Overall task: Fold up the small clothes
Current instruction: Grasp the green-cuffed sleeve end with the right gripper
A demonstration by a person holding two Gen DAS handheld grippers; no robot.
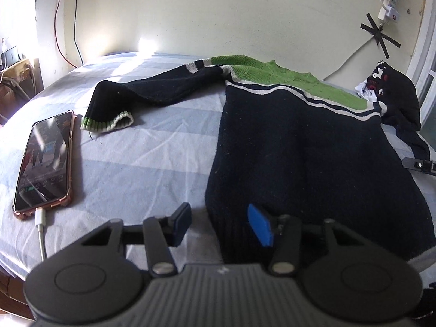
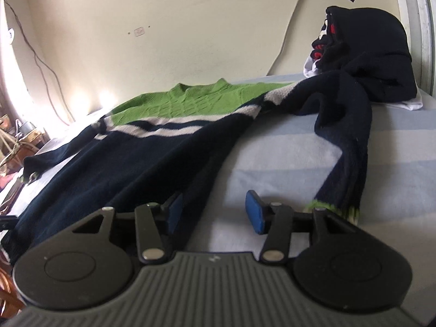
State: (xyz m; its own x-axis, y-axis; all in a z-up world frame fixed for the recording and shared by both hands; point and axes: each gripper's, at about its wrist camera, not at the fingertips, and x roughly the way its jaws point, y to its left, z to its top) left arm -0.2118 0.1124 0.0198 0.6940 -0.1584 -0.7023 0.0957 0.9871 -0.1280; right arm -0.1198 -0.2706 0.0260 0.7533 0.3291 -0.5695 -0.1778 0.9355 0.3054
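A small navy sweater (image 1: 294, 147) with a green yoke and white stripes lies flat on the striped bed sheet (image 1: 141, 158). Its left sleeve (image 1: 152, 90) stretches out to the left, ending in a green-white cuff. My left gripper (image 1: 219, 223) is open and straddles the sweater's bottom left corner. In the right wrist view the sweater (image 2: 130, 158) lies left and its right sleeve (image 2: 346, 147) trails down to a green cuff by my open right gripper (image 2: 215, 212), which straddles the sweater's right edge near the hem. The right gripper's tip also shows in the left wrist view (image 1: 419, 164).
A phone (image 1: 45, 160) in a rose-gold case lies at the left on the sheet, with a white charging cable (image 1: 41, 231). A pile of dark clothes (image 2: 365, 54) sits at the far right by the wall. Cables and taped power strips hang on the wall (image 1: 387, 8).
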